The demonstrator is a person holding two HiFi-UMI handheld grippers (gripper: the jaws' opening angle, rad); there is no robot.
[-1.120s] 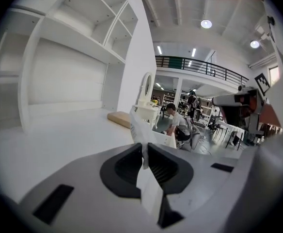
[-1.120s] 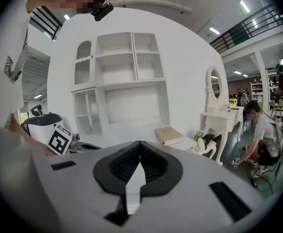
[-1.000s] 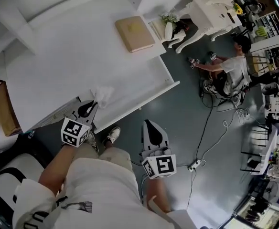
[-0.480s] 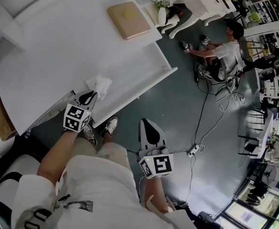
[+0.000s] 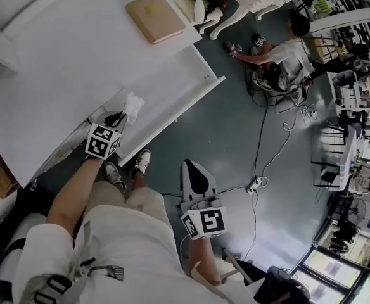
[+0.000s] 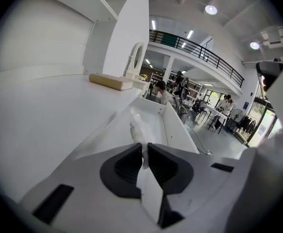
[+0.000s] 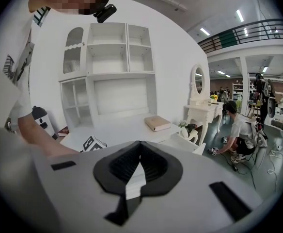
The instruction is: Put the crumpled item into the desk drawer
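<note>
**A:** So what were we actually holding, and what was it made of?

**B:** Honestly, it looked like thin white tissue or paper. Our left gripper (image 5: pixel 119 115) had its jaws pinched down on the crumpled item (image 5: pixel 133 104), a soft, wrinkly wad with a ragged end poking past the tips. In the left gripper view the dark ribbed pads (image 6: pixel 132 165) squeezed a flat strip of it, and the rest stuck forward.

**A:** And the drawer?

**B:** The drawer (image 5: pixel 178 100) stood pulled out from the white desk (image 5: pixel 58 62). It was a smooth, shallow painted box with straight walls. We had the item over the inside of it, at the near end, gripped in the jaws and not lying loose. We couldn't tell whether it touched the drawer bottom.

**A:** What about our other hand?

**B:** Our right gripper (image 5: pixel 190 164) hung over the grey floor (image 5: pixel 236 132), well apart from the desk. Its jaws were pressed together at the tips with nothing in them. Up on the desktop we also saw a tan book (image 5: pixel 154 18), flat and rectangular, near the far corner.
</note>
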